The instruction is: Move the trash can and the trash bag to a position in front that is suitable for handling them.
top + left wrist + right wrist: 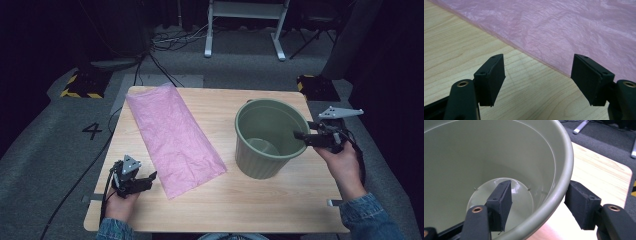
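Observation:
A flat pink plastic bag (172, 137) lies slantwise across the left half of the wooden table (250, 200). An empty pale green bin (260, 160) stands upright on the right half. My left gripper (150, 180) rests low near the table's front left corner. It stands open, just short of the pink bag's (564, 27) near edge, with bare wood between its jaws. My right gripper (300, 137) is at the bin's right side. It is open and straddles the bin's rim (559, 192), one jaw inside the bin and one outside, with a gap showing at the inner jaw.
The table's right edge (621, 167) runs close behind the bin, and grey carpet lies beyond it. Cables (175, 37) and a white frame's legs (277, 47) are on the floor past the table's far edge. Yellow-and-black blocks (82, 85) stand by its far corners.

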`<move>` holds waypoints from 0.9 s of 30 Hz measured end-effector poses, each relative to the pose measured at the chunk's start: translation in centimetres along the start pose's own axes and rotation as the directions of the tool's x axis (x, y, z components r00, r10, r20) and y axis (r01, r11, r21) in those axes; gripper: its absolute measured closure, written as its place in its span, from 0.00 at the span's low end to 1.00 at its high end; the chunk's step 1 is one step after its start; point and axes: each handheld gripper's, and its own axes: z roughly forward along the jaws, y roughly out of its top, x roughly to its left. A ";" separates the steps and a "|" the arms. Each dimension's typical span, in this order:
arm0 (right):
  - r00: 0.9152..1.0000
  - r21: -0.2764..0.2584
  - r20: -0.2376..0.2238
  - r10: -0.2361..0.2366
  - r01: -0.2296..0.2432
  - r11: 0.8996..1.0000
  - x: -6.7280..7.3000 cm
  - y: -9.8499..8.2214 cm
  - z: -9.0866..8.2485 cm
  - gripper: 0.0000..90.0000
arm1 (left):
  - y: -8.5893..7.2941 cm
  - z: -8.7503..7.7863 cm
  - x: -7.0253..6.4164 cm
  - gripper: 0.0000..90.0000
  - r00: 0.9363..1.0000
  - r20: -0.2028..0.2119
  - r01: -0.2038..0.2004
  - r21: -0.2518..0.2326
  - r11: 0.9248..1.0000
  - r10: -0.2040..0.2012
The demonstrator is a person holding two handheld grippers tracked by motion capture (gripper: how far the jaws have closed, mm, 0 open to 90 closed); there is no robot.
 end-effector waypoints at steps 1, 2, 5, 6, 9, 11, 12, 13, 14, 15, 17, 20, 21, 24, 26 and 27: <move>1.000 -0.001 -0.002 -0.004 0.004 1.000 0.3 -0.1 -0.1 0.42 | 0.0 0.0 0.0 0.30 1.000 0.002 0.002 -0.001 1.000 -0.002; 1.000 -0.004 -0.004 -0.012 0.012 1.000 0.7 -0.3 -0.3 0.42 | 0.0 0.1 0.0 0.30 1.000 0.004 0.004 -0.001 1.000 -0.004; 1.000 -0.012 -0.015 -0.026 0.026 1.000 1.8 -0.8 -0.7 0.39 | 0.1 0.2 0.0 0.30 1.000 0.005 0.006 0.000 1.000 -0.006; 0.999 -0.013 -0.022 -0.030 0.030 0.999 2.1 -0.9 -0.9 0.39 | 0.1 0.3 0.0 0.30 1.000 0.007 0.005 0.001 1.000 -0.005; 0.998 -0.014 -0.045 -0.048 0.047 0.999 3.0 -1.2 -1.4 0.39 | 0.2 0.4 0.1 0.30 1.000 0.007 0.007 0.004 1.000 -0.007; 0.997 -0.013 -0.050 -0.054 0.053 0.999 3.3 -1.3 -1.5 0.39 | 0.3 0.5 0.1 0.30 1.000 -0.004 0.001 0.005 1.000 -0.001; 0.996 -0.014 -0.058 -0.063 0.062 0.998 3.9 -1.6 -1.9 0.39 | 0.4 0.5 0.0 0.30 1.000 -0.016 -0.014 0.015 1.000 0.015; 0.996 -0.015 -0.062 -0.063 0.063 0.998 4.1 -1.6 -1.9 0.39 | 0.4 0.6 0.0 0.30 1.000 -0.016 -0.017 0.014 1.000 0.017; 0.996 -0.018 -0.069 -0.064 0.063 0.998 4.4 -1.7 -2.0 0.39 | 0.4 0.6 0.0 0.30 1.000 -0.016 -0.017 0.014 1.000 0.017; 0.995 -0.020 -0.079 -0.067 0.066 0.998 4.8 -1.8 -2.2 0.39 | 0.5 0.7 0.0 0.30 1.000 -0.011 -0.011 0.015 1.000 0.011; 0.993 -0.024 -0.090 -0.075 0.073 0.997 5.3 -1.9 -2.3 0.39 | 0.5 0.7 0.0 0.30 1.000 -0.009 -0.010 0.015 1.000 0.010; 0.990 -0.031 -0.113 -0.090 0.087 0.996 6.2 -2.1 -2.4 0.37 | 0.6 0.8 0.1 0.30 1.000 -0.006 -0.006 0.017 1.000 0.006; 0.989 -0.032 -0.114 -0.097 0.094 0.995 6.5 -2.1 -2.4 0.36 | 0.6 0.9 0.1 0.30 1.000 -0.006 0.000 0.014 1.000 0.000; 0.986 -0.028 -0.138 -0.098 0.095 0.995 7.6 -2.1 -2.0 0.36 | 0.8 0.9 0.1 0.30 1.000 -0.003 -0.005 0.017 1.000 0.005; 0.983 -0.033 -0.155 -0.101 0.097 0.995 8.0 -2.0 -1.8 0.36 | 0.8 1.0 0.0 0.30 1.000 -0.004 -0.006 0.015 1.000 0.006; 0.982 -0.038 -0.162 -0.100 0.095 0.995 8.3 -1.9 -1.6 0.36 | 0.9 1.1 0.0 0.30 1.000 -0.003 -0.008 0.019 1.000 0.008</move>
